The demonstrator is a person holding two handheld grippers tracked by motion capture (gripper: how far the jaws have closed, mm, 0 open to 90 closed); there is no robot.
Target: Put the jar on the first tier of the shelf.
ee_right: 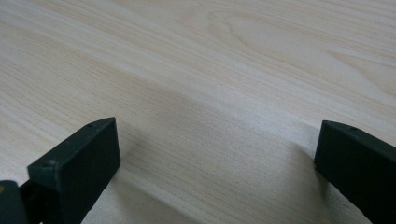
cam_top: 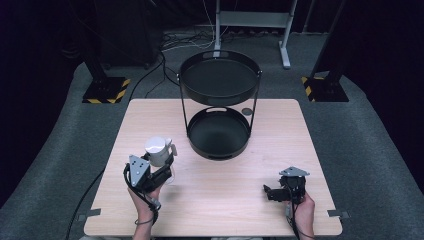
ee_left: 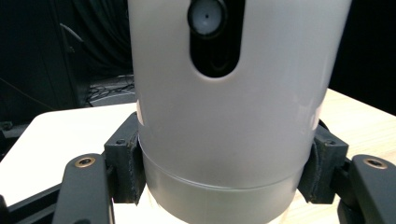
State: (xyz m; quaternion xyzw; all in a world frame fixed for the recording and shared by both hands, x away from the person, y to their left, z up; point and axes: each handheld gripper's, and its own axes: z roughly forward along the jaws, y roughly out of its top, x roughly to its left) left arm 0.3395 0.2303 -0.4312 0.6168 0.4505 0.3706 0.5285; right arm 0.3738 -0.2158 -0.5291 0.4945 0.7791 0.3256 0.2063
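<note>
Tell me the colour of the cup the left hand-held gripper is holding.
The cup is white with a grey band near its base, clearest in the left gripper view.

High view looks down over the whole worktop (cam_top: pixel 215 200); both gripper views sit close, sharing that worktop.

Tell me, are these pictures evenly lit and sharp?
High view: the wooden table is bright, its surroundings nearly black. Left gripper view: the white cup looms close and looks soft. Right gripper view: the right hand-held gripper casts soft shadows on the wood.
</note>
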